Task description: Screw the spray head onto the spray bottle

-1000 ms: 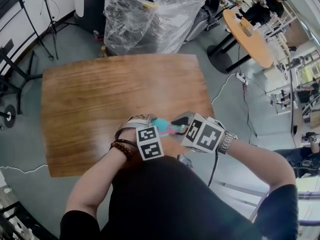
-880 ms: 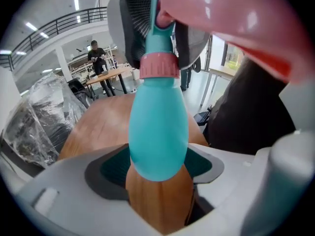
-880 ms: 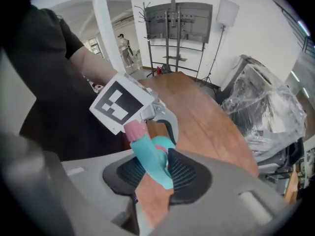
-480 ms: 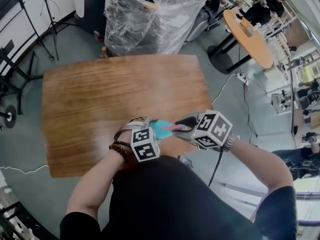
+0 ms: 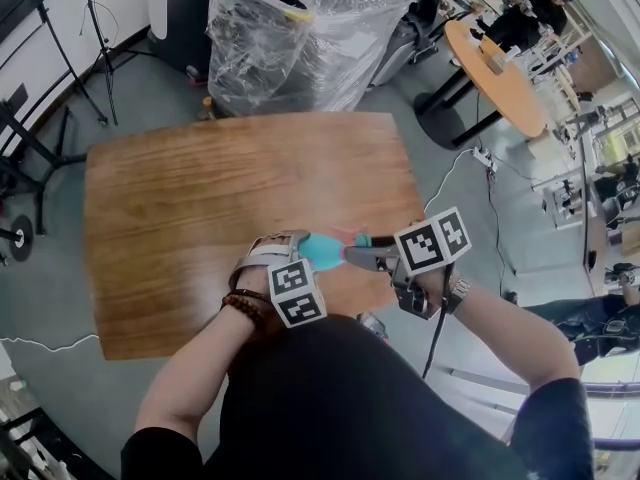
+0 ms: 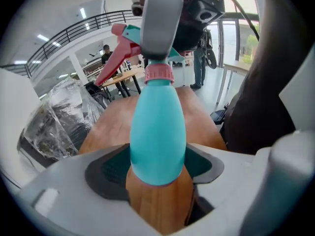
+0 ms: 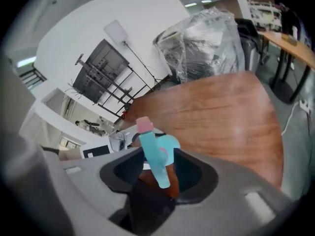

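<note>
You were mid-screwing: your left gripper (image 6: 157, 170) clamped the teal spray bottle (image 6: 157, 127) over the table's (image 5: 200, 198) near edge, your right gripper's (image 7: 158, 173) jaws had just been opening, slack around the seated spray head (image 7: 149, 149), so the next move likely called for a re-grip and another turn.

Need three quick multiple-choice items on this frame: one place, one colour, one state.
1. Where is the bottle? A) on the floor B) between the left gripper's jaws C) on a shelf
2. Colour of the ring at its neck? A) black B) yellow C) pink
3. The spray head is: A) seated on the bottle's neck B) lying apart from the bottle C) missing
Key: B, its pads clamp the bottle's base; C, pink in the left gripper view; A, the head sits atop that ring.
</note>
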